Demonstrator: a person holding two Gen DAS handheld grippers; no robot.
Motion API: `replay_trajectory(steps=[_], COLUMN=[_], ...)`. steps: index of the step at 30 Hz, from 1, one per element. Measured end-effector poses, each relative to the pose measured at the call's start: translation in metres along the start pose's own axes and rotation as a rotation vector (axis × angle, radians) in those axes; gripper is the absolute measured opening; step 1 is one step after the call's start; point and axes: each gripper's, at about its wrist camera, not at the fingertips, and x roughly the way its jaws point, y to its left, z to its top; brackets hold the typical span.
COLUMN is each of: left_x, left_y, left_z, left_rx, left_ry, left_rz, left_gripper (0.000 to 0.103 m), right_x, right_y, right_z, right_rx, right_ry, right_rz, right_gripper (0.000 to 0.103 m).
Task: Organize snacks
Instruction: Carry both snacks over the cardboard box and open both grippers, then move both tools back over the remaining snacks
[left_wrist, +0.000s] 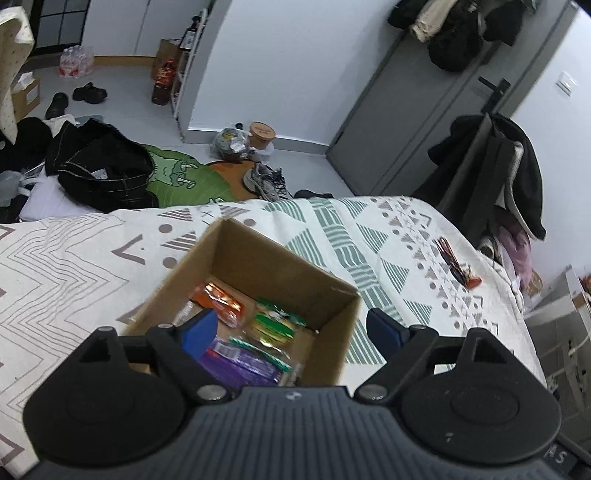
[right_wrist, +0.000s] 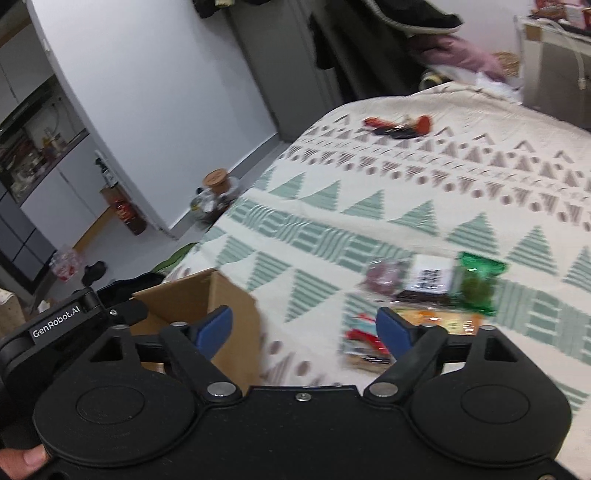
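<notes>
An open cardboard box (left_wrist: 258, 254) sits on the patterned bedspread (left_wrist: 92, 240). Inside it lie an orange packet (left_wrist: 219, 301), a green packet (left_wrist: 275, 325) and a purple packet (left_wrist: 240, 365). My left gripper (left_wrist: 291, 328) hovers open over the box's near right corner, holding nothing. In the right wrist view the same box (right_wrist: 207, 299) is at lower left, and my right gripper (right_wrist: 306, 328) is open and empty above the bedspread (right_wrist: 406, 177). Just ahead of it lies a cluster of snacks: a green packet (right_wrist: 478, 282), a dark red packet (right_wrist: 386, 277), a white card (right_wrist: 432, 275) and an orange packet (right_wrist: 439, 319).
More small red and dark packets (right_wrist: 399, 127) lie far across the bed. Past the bed's edge are shoes (left_wrist: 267, 181), black clothing (left_wrist: 103, 166), a green rug (left_wrist: 177, 173) and a grey door (left_wrist: 424, 110). A coat-draped chair (left_wrist: 491, 166) stands at the right.
</notes>
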Motion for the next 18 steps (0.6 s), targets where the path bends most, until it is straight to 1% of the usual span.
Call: replay_trajectory(steps=[2, 4, 7, 9, 18], left_x=[0.0, 0.0, 0.0, 0.001, 0.001], left_y=[-0.006, -0.012, -0.021, -0.028, -0.061], left_z=[-0.003, -0.006, -0.01, -0.013, -0.033], left_rx=[0.016, 0.03, 0.046, 0.057, 0.146], left_ry=[0.007, 0.006, 0.009, 0.015, 0.038], left_rz=[-0.01, -0.014, -0.017, -0.028, -0.073], left_gripper=[0.087, 0.087, 0.089, 0.092, 0.092], right_x=[-0.007, -0.014, -0.025, -0.031, -0.048], right_y=[-0.01, -0.019, -0.033, -0.043, -0.088], right_z=[-0.001, -0.001, -0.002, -0.002, -0.004], right_rx=[0.002, 0.004, 0.003, 0.01, 0.049], right_ry=[-0.01, -0.018, -0.04, -0.046, -0.046], right_rz=[-0.021, -0.034, -0.051, -0.063, -0.103], right_gripper=[0.091, 0.097, 0.103, 0.103, 0.103])
